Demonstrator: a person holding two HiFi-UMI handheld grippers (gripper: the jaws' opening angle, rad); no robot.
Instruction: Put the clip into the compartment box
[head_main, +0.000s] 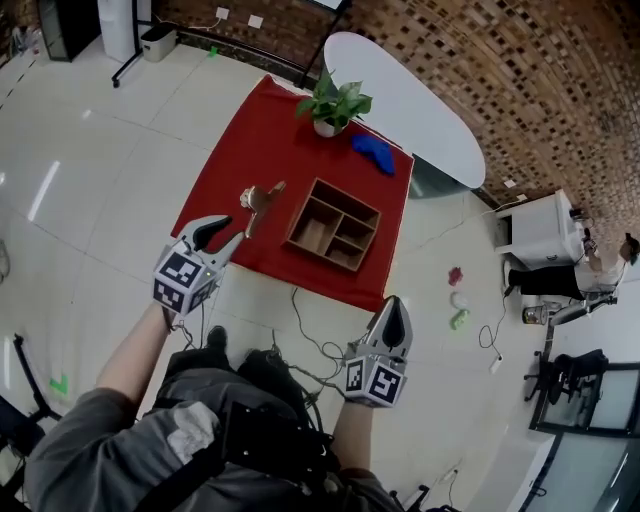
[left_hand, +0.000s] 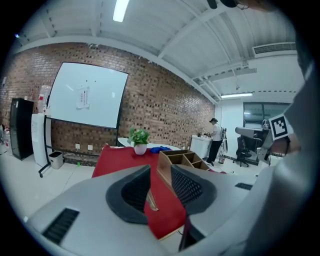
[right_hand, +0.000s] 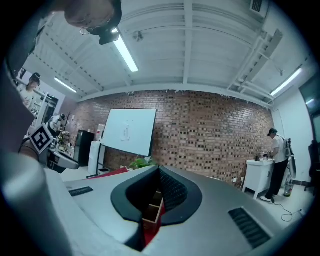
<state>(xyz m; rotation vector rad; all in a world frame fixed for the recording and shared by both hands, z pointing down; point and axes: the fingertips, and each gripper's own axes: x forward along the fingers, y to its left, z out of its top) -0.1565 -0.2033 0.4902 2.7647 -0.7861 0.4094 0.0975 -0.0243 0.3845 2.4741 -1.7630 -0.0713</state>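
The clip (head_main: 258, 200), a brown-gold piece, lies on the red table (head_main: 260, 140) just left of the wooden compartment box (head_main: 349, 197). My left gripper (head_main: 235, 230) hovers over the table's near left edge, a short way in front of the clip. It is open with nothing between the pads. In the left gripper view (left_hand: 160, 172) the clip (left_hand: 151, 201) shows through the gap, with the box (left_hand: 172, 159) beyond to the right. My right gripper (head_main: 394, 302) hangs off the table's near side, shut and empty. A sliver of the box (right_hand: 151, 210) shows below the right gripper's tips (right_hand: 159, 172).
A potted plant (head_main: 333, 103) and a blue object (head_main: 373, 152) stand at the table's far end. Behind them is a white oval table (head_main: 410, 100). Cables (head_main: 310, 335) trail on the floor by my legs, and small objects (head_main: 457, 295) lie to the right. A person (head_main: 590, 262) stands at a white cabinet.
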